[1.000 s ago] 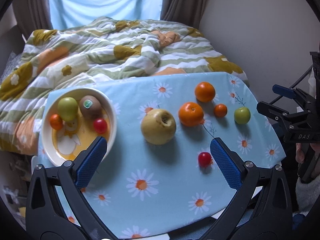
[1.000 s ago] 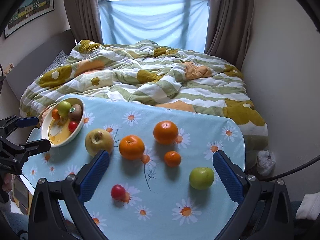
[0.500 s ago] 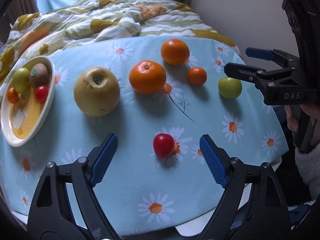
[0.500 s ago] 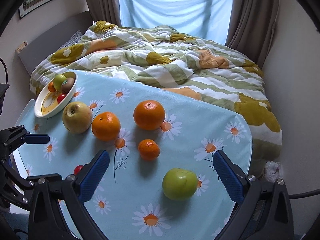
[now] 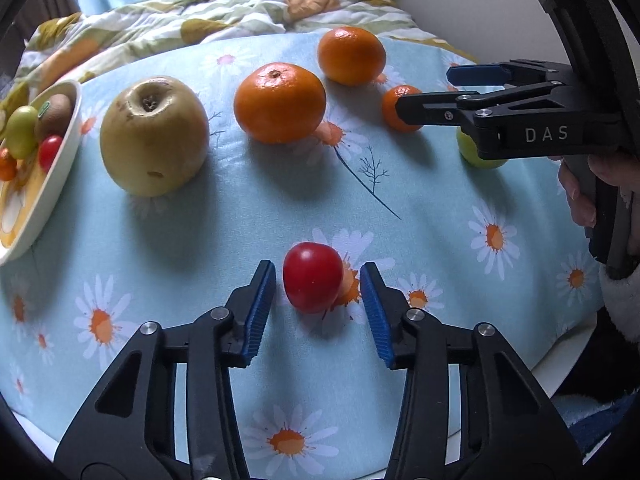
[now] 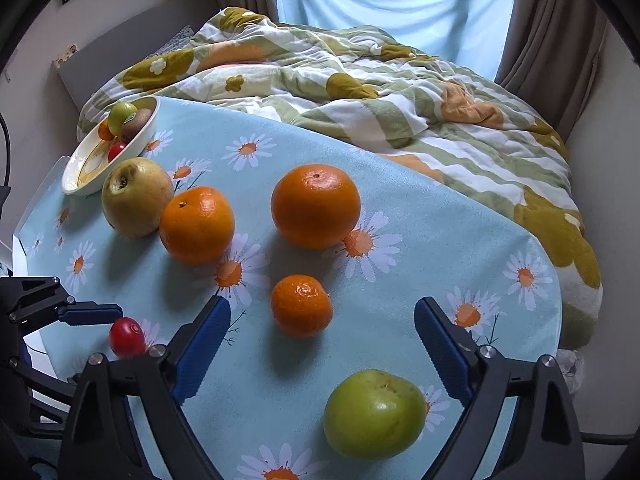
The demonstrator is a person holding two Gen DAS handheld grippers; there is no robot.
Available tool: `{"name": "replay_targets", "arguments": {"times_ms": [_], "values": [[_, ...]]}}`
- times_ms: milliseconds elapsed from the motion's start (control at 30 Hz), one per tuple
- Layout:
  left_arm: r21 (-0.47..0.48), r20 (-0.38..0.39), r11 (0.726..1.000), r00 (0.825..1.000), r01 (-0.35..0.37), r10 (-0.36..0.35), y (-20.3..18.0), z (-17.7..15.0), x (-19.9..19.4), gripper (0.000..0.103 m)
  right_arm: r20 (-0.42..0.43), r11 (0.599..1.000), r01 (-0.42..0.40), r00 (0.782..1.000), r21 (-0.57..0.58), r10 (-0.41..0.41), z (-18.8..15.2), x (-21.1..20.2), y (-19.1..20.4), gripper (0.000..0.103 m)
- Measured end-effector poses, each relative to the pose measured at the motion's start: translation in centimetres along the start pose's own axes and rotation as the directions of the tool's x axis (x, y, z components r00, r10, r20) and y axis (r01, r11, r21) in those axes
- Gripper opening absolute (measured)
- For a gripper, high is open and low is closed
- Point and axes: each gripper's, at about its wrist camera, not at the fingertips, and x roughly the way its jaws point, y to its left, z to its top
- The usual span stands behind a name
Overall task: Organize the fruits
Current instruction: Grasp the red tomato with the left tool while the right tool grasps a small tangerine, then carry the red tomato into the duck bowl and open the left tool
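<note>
2 blue pads of the left gripper [image 5: 318, 296] flank a red tomato [image 5: 313, 277] in the left wrist view; the jaws have just been closing, yet a thin gap shows on each side, so nothing is pinched. The tomato lies on the daisy cloth [image 5: 160, 248]. Beyond it sit a yellow apple [image 5: 154, 136], 2 big oranges [image 5: 280, 102] and [image 5: 352, 56], and a small mandarin [image 5: 394, 106]. A bowl [image 5: 60, 152] at the left edge holds 4 small fruits. The right gripper [image 5: 424, 92] reaches in from the right, partly covering a green apple [image 5: 474, 156]; a hand [image 5: 600, 192] grips its handle.

1 green apple [image 6: 374, 414] lies low between the right gripper's [image 6: 322, 340] spread jaws in the right wrist view, touched by neither pad; these jaws have just been closing a little. The mandarin [image 6: 302, 306] sits between the pad tips, also untouched. The oranges [image 6: 197, 224] and [image 6: 316, 206], yellow apple [image 6: 136, 202] and bowl [image 6: 132, 146] lie farther off. At left, the left gripper's [image 6: 120, 320] upper pad reaches the tomato [image 6: 127, 337]. A quilt [image 6: 360, 80] lies behind the cloth [image 6: 460, 248].
</note>
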Motion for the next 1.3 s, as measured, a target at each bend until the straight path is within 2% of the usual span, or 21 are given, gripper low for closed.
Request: {"name": "replay_targets", "arguments": {"times_ms": [33,100,233,300,433,600,733,833,1033,1300], "values": [[0.007,0.002,1.000,1.000,-0.010,0.010,-0.1,-0.1,0.1,0.040,-0.005,1.000,-0.002,1.000,-0.004,0.002,0.0,0.2,0.0,0.087],[0.029,0.011,0.999,0.999,-0.035,0.035,-0.4,-0.3,0.0,0.036,-0.010,1.000,-0.004,1.000,-0.013,0.004,-0.1,0.6,0.1,0.086],[0.034,0.015,0.998,0.999,-0.045,0.044,-0.3,-0.2,0.0,0.036,-0.028,0.999,-0.012,1.000,-0.033,0.012,-0.2,1.3,0.3,0.075],[0.030,0.016,0.998,0.999,-0.047,0.046,-0.2,-0.1,0.0,0.036,-0.033,0.999,-0.016,0.999,-0.037,0.015,-0.1,1.6,0.4,0.074],[0.015,0.017,0.999,0.999,-0.047,0.046,0.0,0.0,-0.1,0.036,-0.048,0.999,-0.028,0.999,-0.043,0.026,0.0,2.2,0.5,0.064],[0.007,0.021,0.999,0.998,-0.052,0.051,0.1,0.1,-0.1,0.036,-0.055,0.998,-0.036,0.998,-0.043,0.033,0.1,2.7,0.6,0.059],[0.004,0.021,0.999,0.998,-0.052,0.051,0.2,0.1,-0.1,0.036,-0.055,0.998,-0.035,0.998,-0.056,0.032,0.3,2.9,1.1,0.048],[-0.004,0.021,0.999,0.998,-0.052,0.052,0.6,0.1,-0.2,0.036,-0.061,0.997,-0.029,0.998,-0.069,0.025,0.3,3.0,1.3,0.033],[-0.024,0.021,0.998,0.998,-0.055,0.056,1.2,0.1,-0.5,0.036,-0.049,0.997,-0.025,0.999,-0.074,0.022,0.4,2.4,1.8,0.032],[-0.038,0.062,0.997,0.995,-0.074,0.076,1.9,0.6,-2.4,0.036,-0.010,0.996,-0.038,0.999,-0.079,0.037,1.0,-0.2,3.1,0.032]]}}
